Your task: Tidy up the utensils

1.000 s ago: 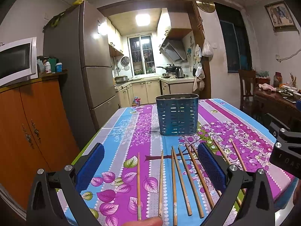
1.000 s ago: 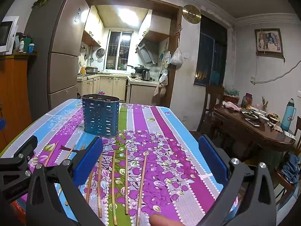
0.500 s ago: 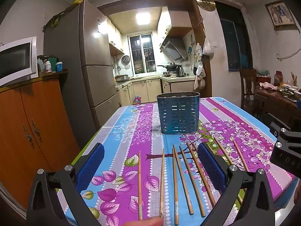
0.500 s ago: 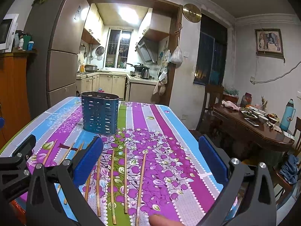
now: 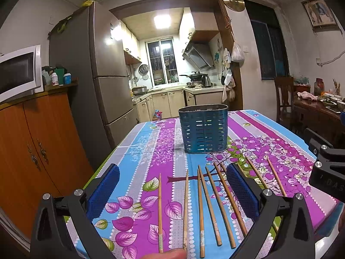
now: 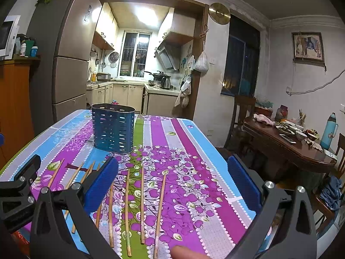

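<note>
I hold my left gripper low over the near end of the table, its two blue-padded fingers spread wide apart with nothing between them but the cloth below. My right gripper hangs the same way just to the right of it, jaws wide, gripping nothing; its black frame shows at the right edge of the left wrist view.

The thin brown wooden chopsticks lie loose on the floral tablecloth striped in purple, blue and green, side by side in a rough row, their narrow tips pointing away from me toward the holder. In the left wrist view several sit in the gap between my left fingers, and a few more lie beyond the right finger. In the right wrist view three or four lie in the gap near my right gripper's left finger, and others lie to the left of it.

The dark blue slotted metal utensil holder stands upright farther up the table, well apart from the chopstick tips. I cannot see anything standing in it.

A tall grey refrigerator stands beyond the table's left side, and a dark wooden dining table crowded with dishes sits off to the right.
</note>
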A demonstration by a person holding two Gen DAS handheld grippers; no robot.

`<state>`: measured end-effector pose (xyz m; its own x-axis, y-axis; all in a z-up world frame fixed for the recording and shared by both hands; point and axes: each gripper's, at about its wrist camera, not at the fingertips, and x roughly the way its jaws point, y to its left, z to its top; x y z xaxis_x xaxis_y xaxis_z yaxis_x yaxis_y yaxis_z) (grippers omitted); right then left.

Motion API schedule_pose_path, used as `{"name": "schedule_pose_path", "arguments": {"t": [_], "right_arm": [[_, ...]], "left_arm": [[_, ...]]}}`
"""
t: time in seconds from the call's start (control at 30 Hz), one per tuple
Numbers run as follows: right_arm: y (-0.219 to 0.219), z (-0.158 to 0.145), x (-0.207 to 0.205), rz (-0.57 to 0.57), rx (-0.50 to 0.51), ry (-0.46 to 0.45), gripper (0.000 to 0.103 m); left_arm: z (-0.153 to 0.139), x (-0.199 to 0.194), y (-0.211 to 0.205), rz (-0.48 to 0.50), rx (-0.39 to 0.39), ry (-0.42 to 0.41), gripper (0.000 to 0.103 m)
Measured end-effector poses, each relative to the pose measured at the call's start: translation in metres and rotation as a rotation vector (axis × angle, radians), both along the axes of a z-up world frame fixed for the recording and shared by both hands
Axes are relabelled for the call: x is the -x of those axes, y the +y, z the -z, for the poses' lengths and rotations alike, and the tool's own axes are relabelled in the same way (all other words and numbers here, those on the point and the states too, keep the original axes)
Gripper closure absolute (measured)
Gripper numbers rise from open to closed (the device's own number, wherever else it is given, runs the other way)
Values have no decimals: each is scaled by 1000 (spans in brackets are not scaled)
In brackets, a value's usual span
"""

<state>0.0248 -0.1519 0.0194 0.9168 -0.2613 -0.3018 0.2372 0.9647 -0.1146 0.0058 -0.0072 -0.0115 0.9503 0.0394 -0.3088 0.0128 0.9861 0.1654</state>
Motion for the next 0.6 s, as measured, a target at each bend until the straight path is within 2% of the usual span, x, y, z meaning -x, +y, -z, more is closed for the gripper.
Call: {"name": "schedule_pose_path", "arguments": {"t": [0.6], "right_arm": [[2,1,-4,-2,7,18,5]], "left_arm": [[-2,-3,0,-9,-17,12,4]]}}
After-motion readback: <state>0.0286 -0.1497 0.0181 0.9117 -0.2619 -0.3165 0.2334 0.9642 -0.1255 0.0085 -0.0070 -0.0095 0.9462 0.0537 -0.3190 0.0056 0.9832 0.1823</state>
